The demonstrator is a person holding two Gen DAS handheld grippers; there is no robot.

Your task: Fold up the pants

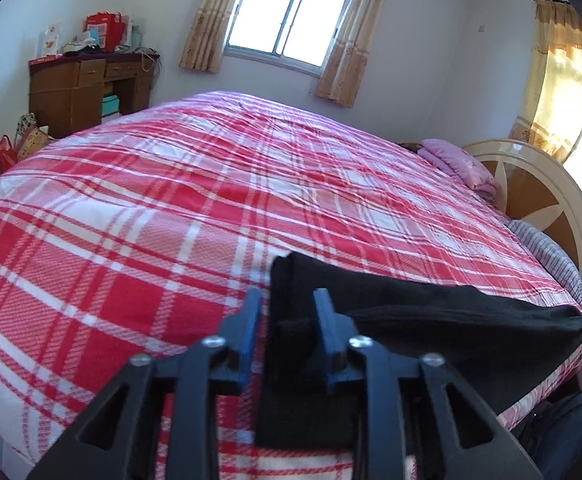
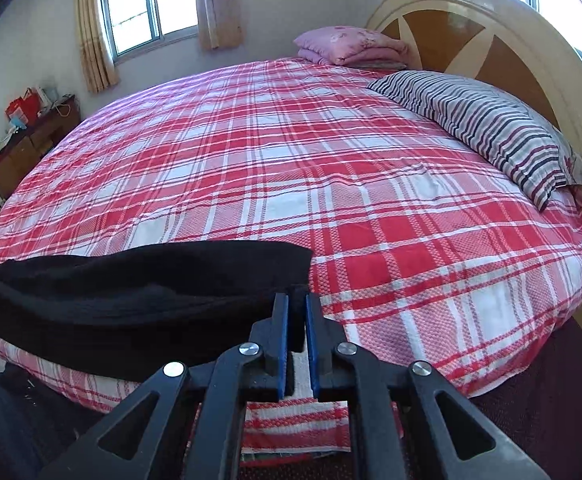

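Red-and-white plaid bedspread (image 2: 331, 184) covers a wide bed, where black pants (image 2: 131, 288) lie along the near edge. Right gripper (image 2: 297, 312) pinches one end of the cloth; left gripper (image 1: 287, 320) stands part open, the other end loose between its fingers.

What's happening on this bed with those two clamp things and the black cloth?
A person holding a gripper in each hand is folding black pants on the plaid bedspread. The right gripper is pinched shut on one end of the fabric. The left gripper stands open with the other end lying loose between its fingers.
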